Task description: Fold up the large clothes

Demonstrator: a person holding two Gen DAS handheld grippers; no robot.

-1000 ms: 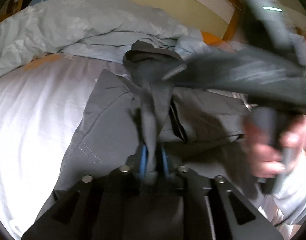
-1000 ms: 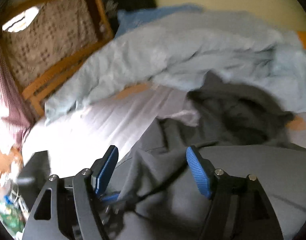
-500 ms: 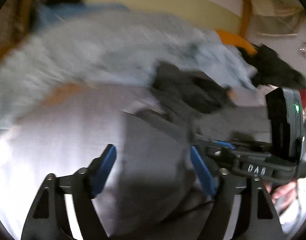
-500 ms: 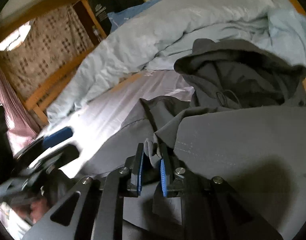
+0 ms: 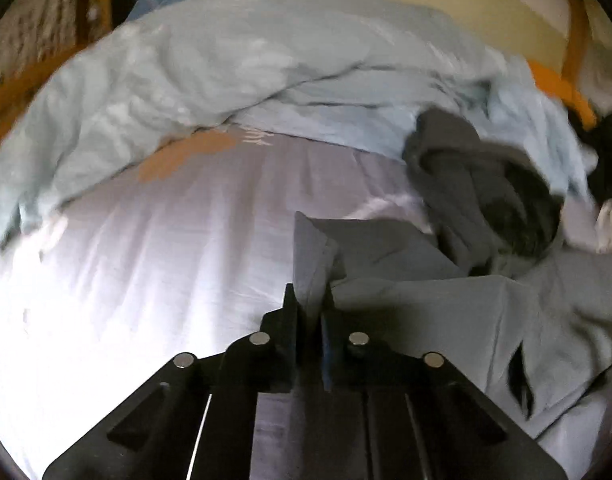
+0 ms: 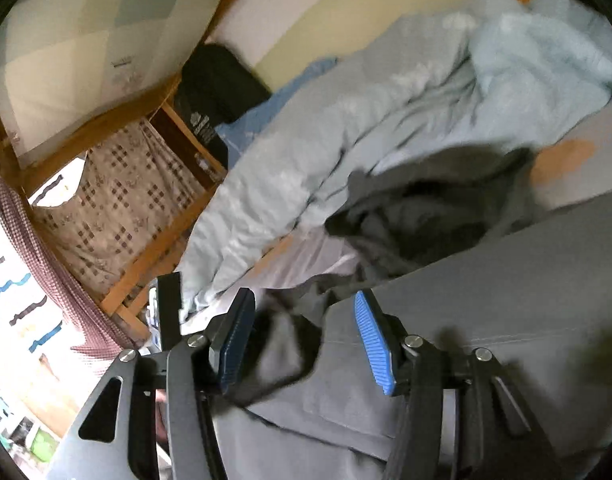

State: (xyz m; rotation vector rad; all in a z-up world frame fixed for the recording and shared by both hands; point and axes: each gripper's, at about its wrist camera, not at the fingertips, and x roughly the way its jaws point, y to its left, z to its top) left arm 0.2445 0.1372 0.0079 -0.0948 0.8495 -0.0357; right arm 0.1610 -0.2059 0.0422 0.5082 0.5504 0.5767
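Dark grey hooded fabric jacket spread on a white bedsheet.
Left gripper pinches a jacket fold at lower centre; right gripper fingers stand apart over the cloth.

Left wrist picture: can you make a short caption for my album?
Left hand-held gripper pinches a corner of the grey hooded jacket spread on the white bed sheet, pale blue duvet behind.
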